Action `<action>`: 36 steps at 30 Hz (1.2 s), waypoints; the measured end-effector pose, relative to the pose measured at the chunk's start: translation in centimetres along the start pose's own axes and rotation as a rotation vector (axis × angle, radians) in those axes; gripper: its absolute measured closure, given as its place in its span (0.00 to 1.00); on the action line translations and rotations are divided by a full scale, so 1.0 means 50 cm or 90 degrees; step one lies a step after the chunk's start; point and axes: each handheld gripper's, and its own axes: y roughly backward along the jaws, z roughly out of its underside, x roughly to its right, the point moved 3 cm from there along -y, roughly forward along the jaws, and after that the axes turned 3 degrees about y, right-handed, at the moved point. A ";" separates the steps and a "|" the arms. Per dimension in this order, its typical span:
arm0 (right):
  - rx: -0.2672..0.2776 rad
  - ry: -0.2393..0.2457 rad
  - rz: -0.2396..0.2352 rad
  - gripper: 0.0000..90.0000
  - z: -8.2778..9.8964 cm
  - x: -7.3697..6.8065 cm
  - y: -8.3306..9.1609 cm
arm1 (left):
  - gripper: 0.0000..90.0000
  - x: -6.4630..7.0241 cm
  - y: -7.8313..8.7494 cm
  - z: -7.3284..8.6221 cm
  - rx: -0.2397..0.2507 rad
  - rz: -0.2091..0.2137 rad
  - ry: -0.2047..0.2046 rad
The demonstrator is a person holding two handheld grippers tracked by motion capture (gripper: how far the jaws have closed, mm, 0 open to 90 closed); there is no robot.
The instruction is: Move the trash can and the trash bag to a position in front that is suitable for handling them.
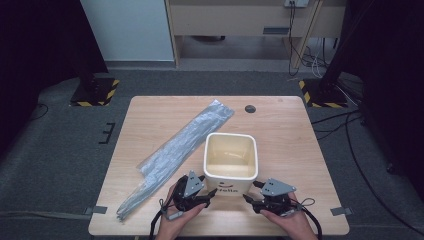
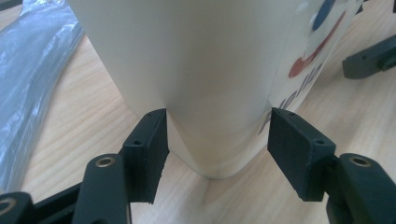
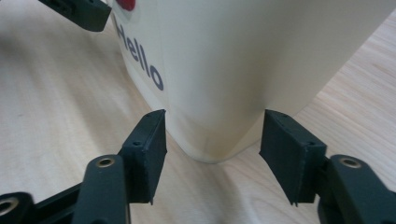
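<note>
A cream square bin (image 1: 230, 186) with "Hello" printed on its front wall stands upright at the near middle of the wooden table (image 1: 290, 145). My left gripper (image 1: 209, 192) is at the bin's near left corner. In the left gripper view its pads (image 2: 152, 140) press both sides of that rounded corner of the bin (image 2: 205, 60). My right gripper (image 1: 249, 196) is at the near right corner. Its pads (image 3: 289, 149) likewise clamp the corner of the bin (image 3: 243, 51) low down, by the tabletop. The bin looks empty inside.
A long crumpled clear plastic bag (image 1: 180, 145) lies diagonally on the table's left half, close beside the bin. A small dark round cap (image 1: 250, 108) sits near the far edge. Grey tape tabs mark the near corners. Cables run on the floor at right.
</note>
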 end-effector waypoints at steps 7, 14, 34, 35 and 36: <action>0.005 -0.011 0.032 0.56 0.003 0.028 0.000 | 0.46 -0.002 -0.016 -0.016 0.002 -0.008 -0.016; 0.010 -0.034 0.043 0.60 0.004 0.056 -0.002 | 0.51 0.000 -0.031 -0.020 0.007 -0.012 -0.024; -0.003 -0.052 0.062 0.38 0.001 0.068 0.005 | 0.31 -0.022 -0.028 -0.007 0.007 -0.026 0.001; -0.002 -0.059 0.061 0.38 0.001 0.066 0.008 | 0.31 -0.023 -0.029 -0.007 0.009 -0.029 0.005; -0.001 -0.057 0.062 0.38 0.002 0.068 0.010 | 0.31 -0.024 -0.030 -0.008 0.011 -0.030 0.010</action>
